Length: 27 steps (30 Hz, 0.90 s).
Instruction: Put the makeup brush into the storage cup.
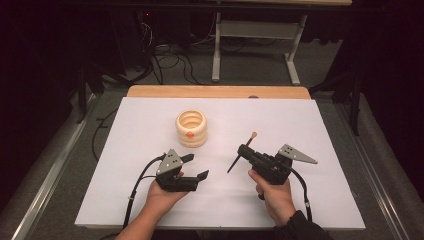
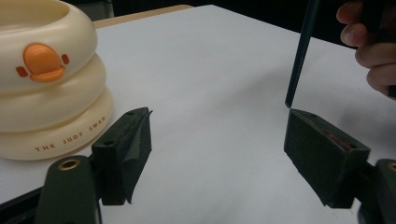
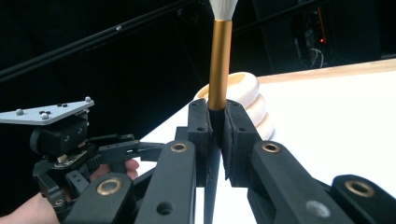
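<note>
High view: a white sheet point(image 1: 150, 125) covers the table. A cream ringed holder point(image 1: 191, 128) with an orange mark on its near side stands on the sheet, left of centre. The left gripper point(image 1: 195, 167) sits near the sheet's front edge, held in the person's left hand point(image 1: 162, 195), with its jaws apart and nothing between them. The right gripper point(image 1: 246, 148) is held in the right hand point(image 1: 275, 197), its jaws clamped on the dark handle of a brush point(image 1: 242, 152), whose pale tip points away from the person. Left gripper view: the two jaws stand wide apart over bare sheet; the holder point(image 2: 46, 79) is just beside the left-hand jaw, apart from it, and the brush's dark handle end point(image 2: 299, 56) hangs above the other jaw. Right gripper view: the jaws are closed on the brush point(image 3: 219, 60) just below its gold ferrule, white bristles at top; the holder point(image 3: 247, 102) lies behind it, and the left gripper point(image 3: 135, 149) shows at lower left.
</note>
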{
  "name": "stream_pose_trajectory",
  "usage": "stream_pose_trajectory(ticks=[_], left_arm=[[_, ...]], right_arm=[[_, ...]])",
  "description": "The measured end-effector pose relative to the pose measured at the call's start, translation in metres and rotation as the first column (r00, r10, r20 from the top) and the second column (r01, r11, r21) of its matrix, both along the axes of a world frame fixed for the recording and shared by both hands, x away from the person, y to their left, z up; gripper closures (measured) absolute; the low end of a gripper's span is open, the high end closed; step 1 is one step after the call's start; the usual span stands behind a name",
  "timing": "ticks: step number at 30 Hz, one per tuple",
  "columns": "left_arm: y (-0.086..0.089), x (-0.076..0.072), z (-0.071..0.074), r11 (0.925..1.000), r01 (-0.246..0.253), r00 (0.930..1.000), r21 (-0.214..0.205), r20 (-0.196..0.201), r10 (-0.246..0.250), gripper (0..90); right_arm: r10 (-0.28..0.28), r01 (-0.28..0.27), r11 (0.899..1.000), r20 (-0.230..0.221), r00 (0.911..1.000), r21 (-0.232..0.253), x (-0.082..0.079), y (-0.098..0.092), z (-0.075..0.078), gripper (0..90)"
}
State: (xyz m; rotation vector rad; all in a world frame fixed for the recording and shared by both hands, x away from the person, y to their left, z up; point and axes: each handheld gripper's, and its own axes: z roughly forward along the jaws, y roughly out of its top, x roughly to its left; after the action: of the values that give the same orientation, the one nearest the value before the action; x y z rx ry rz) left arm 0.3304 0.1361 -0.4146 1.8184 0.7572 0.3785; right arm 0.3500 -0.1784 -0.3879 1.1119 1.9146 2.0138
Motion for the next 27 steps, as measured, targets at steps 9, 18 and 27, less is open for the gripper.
stream_pose_trajectory(ticks=[9,18,27], left_arm=[[0.000,0.001,-0.004,1.0000,-0.003,0.9997,-0.009,-0.023,0.003,19.6],[0.000,0.001,-0.005,0.9999,-0.011,0.9995,-0.005,-0.029,0.011,17.4],[0.000,0.001,-0.004,0.9998,-0.021,0.9994,-0.004,-0.026,0.021,16.0]], right_arm=[[-0.026,0.028,0.998,0.040,0.9988,-0.050,-0.002,-0.012,0.004,85.2],[-0.067,0.075,0.991,0.074,0.9950,-0.107,-0.005,-0.028,0.004,85.2],[-0.073,0.097,0.976,0.127,0.9892,-0.195,-0.011,-0.025,0.004,85.1]])
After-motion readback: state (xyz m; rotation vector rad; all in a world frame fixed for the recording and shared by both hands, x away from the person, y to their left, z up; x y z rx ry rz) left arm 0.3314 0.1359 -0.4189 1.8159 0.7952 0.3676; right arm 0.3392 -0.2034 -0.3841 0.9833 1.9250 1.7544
